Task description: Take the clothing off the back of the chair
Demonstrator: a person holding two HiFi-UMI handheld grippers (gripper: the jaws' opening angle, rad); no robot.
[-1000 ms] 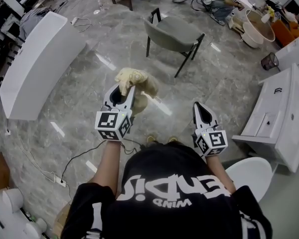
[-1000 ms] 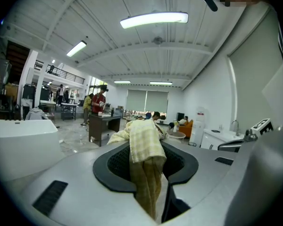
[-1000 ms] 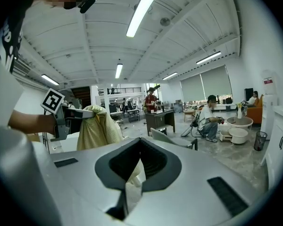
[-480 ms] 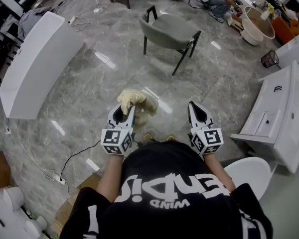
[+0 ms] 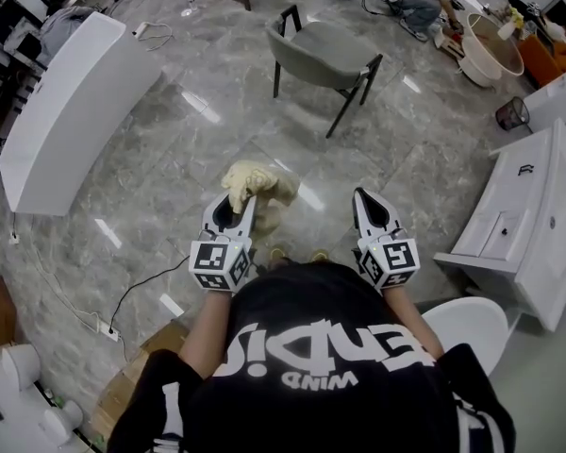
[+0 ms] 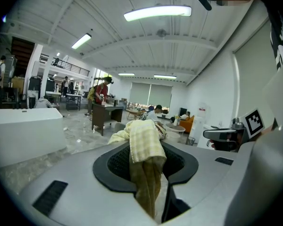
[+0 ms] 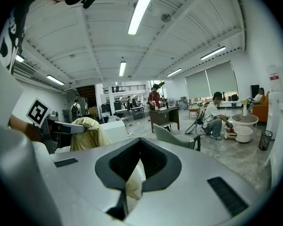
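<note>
Black T-shirt bears white lettering; left gripper and right gripper are grey with black-lined jaws

1. The clothing is soft woven cloth, pale yellow with a fine check, matt and creased.
2. The left gripper has a hard grey shell, smooth and matt, and black, finely ribbed pads.
3. The floor is glossy grey veined stone.
4. The chair has a matt grey padded seat, cloth or leatherette, too far to tell.
</note>
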